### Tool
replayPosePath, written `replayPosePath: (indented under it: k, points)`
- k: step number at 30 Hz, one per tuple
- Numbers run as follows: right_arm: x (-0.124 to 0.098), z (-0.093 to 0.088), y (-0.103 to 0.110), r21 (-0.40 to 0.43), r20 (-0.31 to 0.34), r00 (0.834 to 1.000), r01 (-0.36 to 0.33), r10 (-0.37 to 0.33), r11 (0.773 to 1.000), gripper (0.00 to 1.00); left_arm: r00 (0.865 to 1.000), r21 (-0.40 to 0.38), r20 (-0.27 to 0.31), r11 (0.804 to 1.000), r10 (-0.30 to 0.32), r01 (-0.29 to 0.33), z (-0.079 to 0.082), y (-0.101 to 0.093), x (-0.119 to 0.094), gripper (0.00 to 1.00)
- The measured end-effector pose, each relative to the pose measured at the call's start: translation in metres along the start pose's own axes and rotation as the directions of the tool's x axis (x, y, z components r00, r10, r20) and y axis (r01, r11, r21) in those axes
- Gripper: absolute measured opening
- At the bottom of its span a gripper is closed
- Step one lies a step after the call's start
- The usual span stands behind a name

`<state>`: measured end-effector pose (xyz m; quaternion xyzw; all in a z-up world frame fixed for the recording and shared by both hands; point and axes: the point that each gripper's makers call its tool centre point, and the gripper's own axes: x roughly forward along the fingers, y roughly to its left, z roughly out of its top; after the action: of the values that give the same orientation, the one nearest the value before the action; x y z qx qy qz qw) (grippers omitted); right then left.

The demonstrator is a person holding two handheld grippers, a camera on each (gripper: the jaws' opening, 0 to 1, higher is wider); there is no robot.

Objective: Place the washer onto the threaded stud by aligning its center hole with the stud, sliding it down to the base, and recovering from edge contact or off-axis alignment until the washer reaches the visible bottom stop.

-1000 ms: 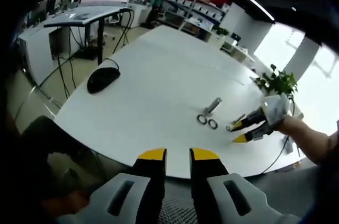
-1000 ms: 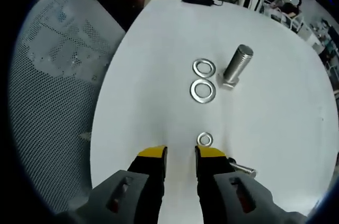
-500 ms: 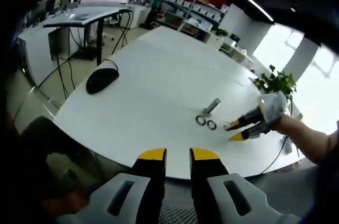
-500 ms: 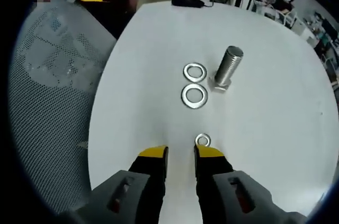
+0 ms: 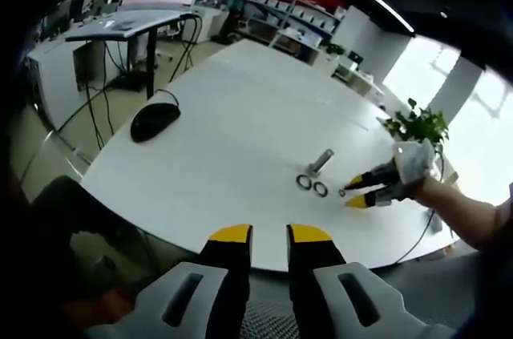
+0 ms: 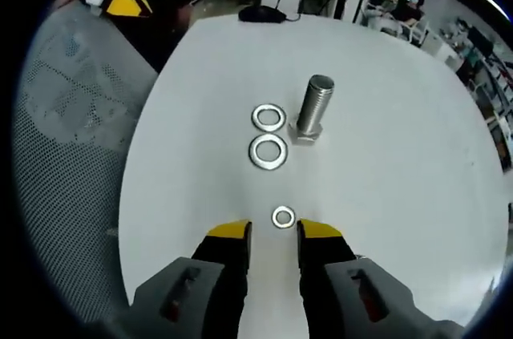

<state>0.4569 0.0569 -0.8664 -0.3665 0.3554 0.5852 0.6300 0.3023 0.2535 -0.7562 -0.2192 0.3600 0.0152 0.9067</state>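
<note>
- The right gripper, jaws apart and empty, hovers just short of the small washer lying flat on the white table.
- The threaded stud stands upright beyond, beside two larger washers (seemingly untouched).
- The left gripper, jaws apart, is held back off the table edge.
- Risk: a thin flat washer may skid from under the jaws.

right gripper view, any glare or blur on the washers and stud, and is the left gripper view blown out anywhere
Right gripper view: small washer, two larger washers and stud sharp, soft shadows, fisheye bends the table edge. Left gripper view: windows behind the plant blown out white; washers tiny.
</note>
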Motion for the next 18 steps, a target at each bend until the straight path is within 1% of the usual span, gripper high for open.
replayPosePath:
  k: [1,2,8,12,18]
  points:
    - [0.0002,0.0047,-0.0005,0.028,0.031,1.0,0.003,-0.003,1.0,0.25,1.0,0.0,0.0,1.0,0.0,0.0,-0.0001,0.0001,0.0,0.15]
    - [0.0001,0.0023,-0.0012,0.029,0.019,1.0,-0.001,0.0,1.0,0.25,1.0,0.0,-0.001,1.0,0.001,-0.001,-0.0001,0.0002,-0.0001,0.15]
    - [0.0001,0.0024,-0.0005,0.084,0.057,0.998,-0.01,0.005,0.996,0.23,1.0,-0.002,0.0,1.0,0.002,-0.002,0.0002,0.0006,0.0001,0.15]
    - [-0.0001,0.0029,-0.0014,0.101,0.071,0.997,-0.002,-0.005,0.995,0.2,1.0,-0.002,-0.001,1.0,0.002,-0.002,0.0001,0.0,0.0,0.15]
    - [0.001,0.0048,-0.0032,0.106,0.081,0.997,0.008,-0.016,0.994,0.17,1.0,-0.001,-0.001,1.0,0.002,-0.002,-0.0002,0.0005,0.0002,0.15]
